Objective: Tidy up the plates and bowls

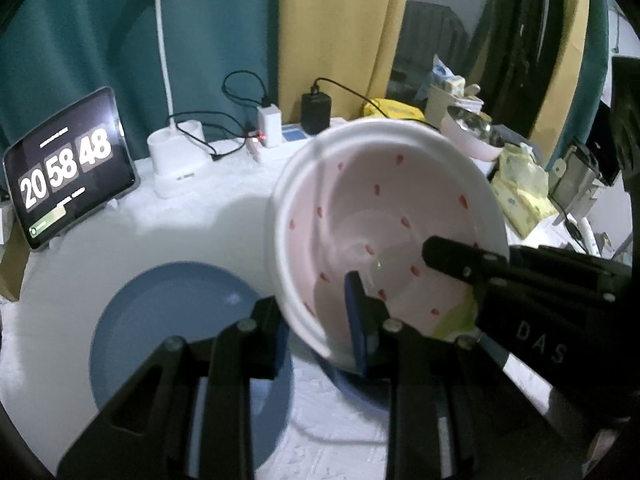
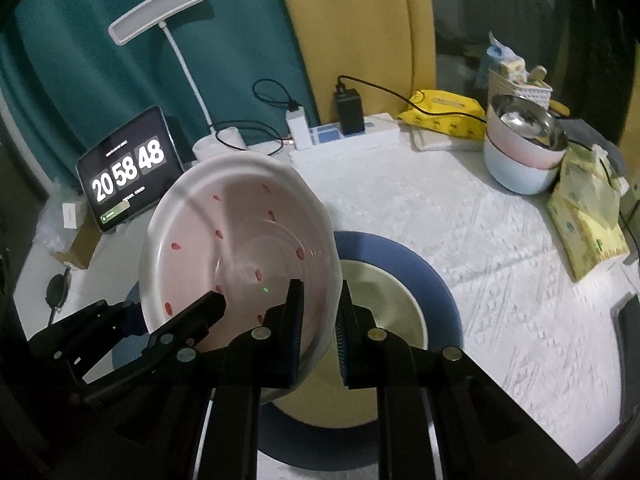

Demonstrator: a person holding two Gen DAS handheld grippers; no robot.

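A white bowl [image 1: 384,208] [image 2: 240,240] with a pink inside and red specks hangs tilted above the table. My left gripper [image 1: 314,312] is shut on its near rim, one finger outside the wall and the blue-padded one inside. My right gripper [image 2: 318,308] is shut on the rim at the bowl's other side, and the left gripper [image 2: 200,312] shows beside it. Right under the bowl lies a blue plate [image 2: 436,280] carrying a cream plate [image 2: 384,292]. A second blue plate [image 1: 160,320] lies empty to the left.
At the back right stand stacked bowls [image 2: 520,160] [image 1: 472,136], pink on pale blue, with a steel one on top. Yellow packets [image 2: 584,224] lie near the right edge. A tablet clock [image 1: 68,168], a desk lamp [image 1: 176,160] and a power strip [image 2: 344,136] with cables line the back.
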